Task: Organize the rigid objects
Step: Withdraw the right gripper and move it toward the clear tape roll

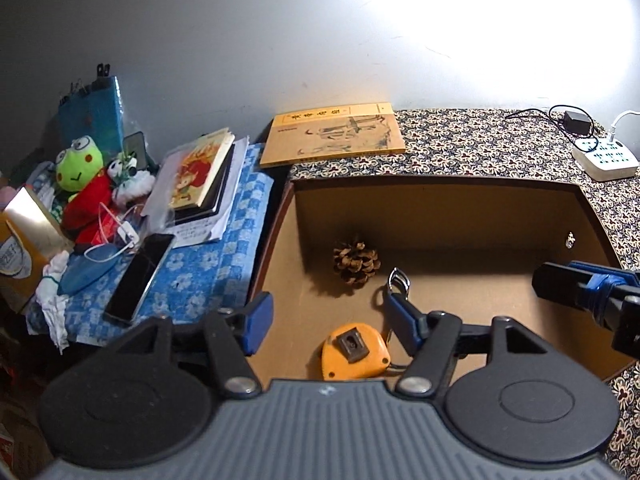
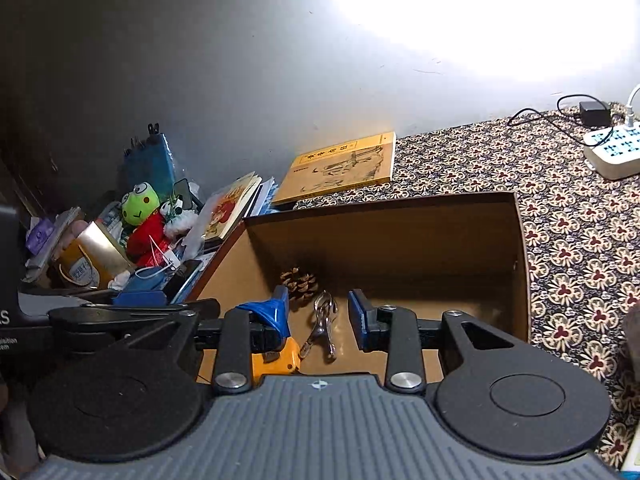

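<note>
An open brown cardboard box [image 1: 460, 208] [image 2: 384, 232] sits on the patterned table. Inside lie a pine cone [image 1: 356, 262] [image 2: 299, 282], an orange tape measure [image 1: 355, 352] [image 2: 278, 360] and a metal nail-clipper-like tool [image 2: 324, 322] [image 1: 399, 280]. My left gripper [image 1: 328, 320] is open above the box's near left part, over the tape measure, holding nothing. My right gripper [image 2: 320, 316] is open above the metal tool, empty; its body shows at the right of the left wrist view [image 1: 580, 292].
A yellow book [image 1: 334, 134] [image 2: 344, 166] lies behind the box. A white power strip [image 1: 604, 158] [image 2: 614, 148] with cables sits far right. Left of the box are books [image 1: 204, 172], a phone [image 1: 140, 278], a frog plush [image 1: 80, 168] [image 2: 140, 208] and clutter.
</note>
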{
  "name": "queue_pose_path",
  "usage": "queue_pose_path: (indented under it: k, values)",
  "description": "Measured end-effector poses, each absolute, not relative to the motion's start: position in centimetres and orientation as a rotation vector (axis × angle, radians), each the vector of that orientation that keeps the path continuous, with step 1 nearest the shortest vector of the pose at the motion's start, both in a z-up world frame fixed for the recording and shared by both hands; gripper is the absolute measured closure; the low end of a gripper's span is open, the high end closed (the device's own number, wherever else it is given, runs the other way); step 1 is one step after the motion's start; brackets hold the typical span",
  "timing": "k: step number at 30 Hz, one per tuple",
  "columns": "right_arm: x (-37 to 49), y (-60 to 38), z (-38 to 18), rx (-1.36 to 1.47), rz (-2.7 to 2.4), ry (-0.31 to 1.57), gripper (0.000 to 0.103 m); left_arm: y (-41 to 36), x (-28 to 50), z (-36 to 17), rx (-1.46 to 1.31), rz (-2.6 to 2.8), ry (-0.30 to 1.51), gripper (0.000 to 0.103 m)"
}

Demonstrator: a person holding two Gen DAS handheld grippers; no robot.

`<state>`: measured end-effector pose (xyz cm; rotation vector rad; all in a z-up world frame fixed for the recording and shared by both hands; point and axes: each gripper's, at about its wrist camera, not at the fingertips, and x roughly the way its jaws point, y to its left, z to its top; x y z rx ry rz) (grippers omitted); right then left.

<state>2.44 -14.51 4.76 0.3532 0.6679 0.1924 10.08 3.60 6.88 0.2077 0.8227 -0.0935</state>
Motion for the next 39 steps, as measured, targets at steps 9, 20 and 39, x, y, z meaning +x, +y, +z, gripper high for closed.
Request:
queue_pose_path:
  k: [9,20,39]
  values:
    - [-0.4,-13.9,4.9,0.384,0.218,0.632,0.087,4.0,7.0,7.2,0.211,-0.106,0.815,0.034]
    - [-3.0,-14.6,4.2,0.438,0.208,0.603,0.086,4.2,4.7,6.4,0.205,-0.089,0.868,0.032]
    - [-5.0,-14.0,1.9,0.471,0.221,0.711,0.086,3.3,3.1,3.7,0.208,-0.145,0.954,0.019]
